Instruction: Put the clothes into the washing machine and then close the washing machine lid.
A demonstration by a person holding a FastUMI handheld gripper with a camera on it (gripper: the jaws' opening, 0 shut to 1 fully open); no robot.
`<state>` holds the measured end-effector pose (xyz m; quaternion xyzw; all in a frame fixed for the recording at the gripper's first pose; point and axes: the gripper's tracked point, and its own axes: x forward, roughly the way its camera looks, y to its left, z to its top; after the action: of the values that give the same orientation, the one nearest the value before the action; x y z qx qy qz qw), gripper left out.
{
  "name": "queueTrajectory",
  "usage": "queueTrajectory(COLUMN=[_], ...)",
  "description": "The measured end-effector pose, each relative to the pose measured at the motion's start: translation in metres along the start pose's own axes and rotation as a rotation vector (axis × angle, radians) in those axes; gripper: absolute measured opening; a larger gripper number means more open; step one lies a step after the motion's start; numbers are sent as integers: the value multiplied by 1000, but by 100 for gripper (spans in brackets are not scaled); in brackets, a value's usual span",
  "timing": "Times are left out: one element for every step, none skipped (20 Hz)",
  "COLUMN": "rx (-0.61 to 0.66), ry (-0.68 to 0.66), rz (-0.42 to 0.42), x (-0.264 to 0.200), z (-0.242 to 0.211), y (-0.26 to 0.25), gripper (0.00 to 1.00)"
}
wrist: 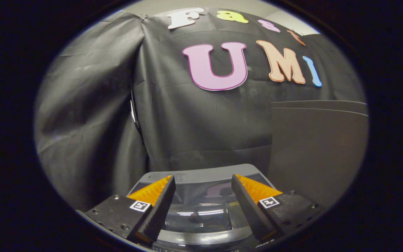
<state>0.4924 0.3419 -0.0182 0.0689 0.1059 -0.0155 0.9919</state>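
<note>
1. The booth's wall [201, 119], a black cloth with creases and faint scuffs, rises behind the washing machine and takes up most of what is seen beyond it.
2. A plain grey panel [318, 154] stands to the right of the washing machine and a little behind it, its top edge well above the machine's lid.
3. The washing machine [201, 238] sits low, directly under and ahead of the fingers. Only its top shows: a grey body with a rounded front rim that catches a bright streak of light.
4. The washing machine lid [201, 196] lies flat on the machine, closed. It has a pale grey frame with rounded back corners and a dark, glossy see-through window that mirrors the wall behind. A curved highlight runs across the window near the machine's front rim.
5. The gripper [203, 201] hovers above the lid, its two fingers spread wide apart, one to each side of the window. Nothing is between them and they touch nothing. Each finger [159, 206] carries a small square marker near its base.
6. No clothes can be made out through the window; it is too dark and reflective to tell.
</note>
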Motion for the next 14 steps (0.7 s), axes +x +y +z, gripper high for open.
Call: queueTrajectory(rx=[-15,-24,-33,-42,-46,-49,-51,-40,-36,-38,-46,-54,-58,-56], ry=[2,3,5,3,5,4,1,13,7,5,6,9,3,0], rz=[-7,-9,-4,-2,-7,-11,-20,-27,-30,-30,-34,-38,-46,-49], x=[0,-2,-1,-1,-1,-3,-4,-8,-12,-17,-30,-40,-45,-53], z=[0,1,3,4,6,10,15,17,21,24,25,25,30,35], y=[-2,-2,1,0,-3,-3,-5,-6,-8,-11,-14,-18,-21,-26], gripper=[97,97,97,97,97,97,97,97,97,97,97,97,97,97])
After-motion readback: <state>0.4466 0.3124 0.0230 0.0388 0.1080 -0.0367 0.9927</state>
